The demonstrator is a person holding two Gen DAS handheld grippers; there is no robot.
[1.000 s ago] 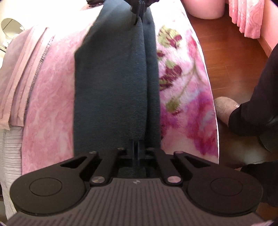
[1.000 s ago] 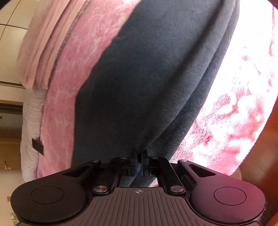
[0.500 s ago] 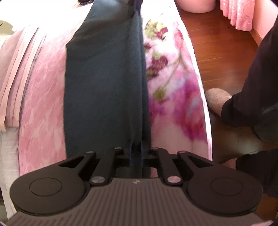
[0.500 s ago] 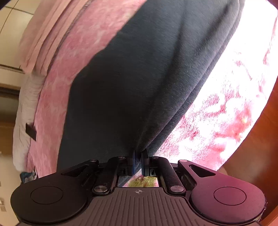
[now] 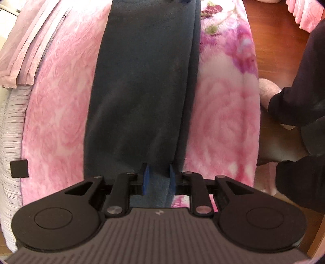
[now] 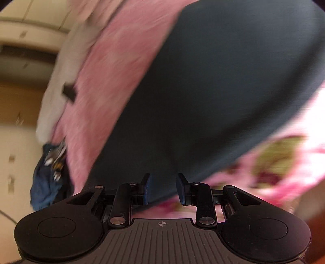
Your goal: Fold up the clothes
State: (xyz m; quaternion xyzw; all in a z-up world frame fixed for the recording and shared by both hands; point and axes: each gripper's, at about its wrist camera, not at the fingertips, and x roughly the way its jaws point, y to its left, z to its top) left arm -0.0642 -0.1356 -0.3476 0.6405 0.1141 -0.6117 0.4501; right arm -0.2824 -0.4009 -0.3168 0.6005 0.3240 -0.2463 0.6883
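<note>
A fluffy pink blanket with a rose pattern covers the bed, and darker magenta flowers with green leaves show toward its far right side. A pale pink pleated cloth lies along the blanket's left edge, above a ribbed white mattress side bearing a small black square tag. To the right is a reddish wooden floor and pink curtains. In the blurred right wrist view, a crumpled blue cloth sits beside the blanket's edge.

Bright daylight; right view motion-blurred, seemingly overexposed at right
</note>
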